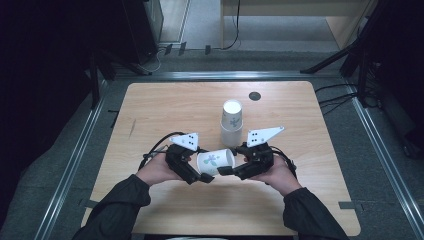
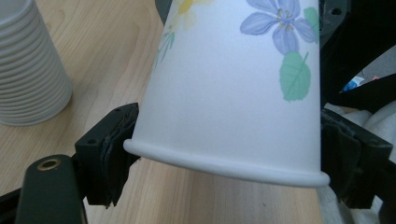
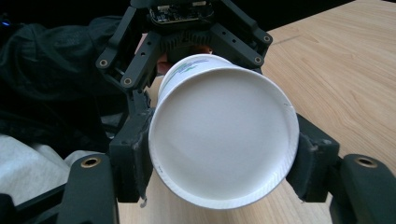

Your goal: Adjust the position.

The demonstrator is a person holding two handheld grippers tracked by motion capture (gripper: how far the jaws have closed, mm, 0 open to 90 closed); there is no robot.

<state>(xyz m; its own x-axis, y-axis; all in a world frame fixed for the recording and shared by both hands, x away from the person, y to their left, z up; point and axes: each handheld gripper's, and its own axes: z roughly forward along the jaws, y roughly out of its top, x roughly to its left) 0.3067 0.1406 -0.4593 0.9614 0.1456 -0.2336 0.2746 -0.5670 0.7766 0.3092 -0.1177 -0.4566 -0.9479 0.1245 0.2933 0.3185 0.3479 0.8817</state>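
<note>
left hand-held gripper [image 1: 202, 176]: wide, pads at flowered cup [image 1: 216, 161] rim | right hand-held gripper [image 1: 226, 170]: clamps its base

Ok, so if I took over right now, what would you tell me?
Left gripper: pads meet the mouth rim of the flowered paper cup on both sides.
Right gripper: clamped on the cup's base end.
Things: cup held sideways over the table between both grippers; stack of upside-down cups stands behind it.
Done: one cup is up in both grippers.
Left: probably let one gripper go, then set the cup down.
</note>
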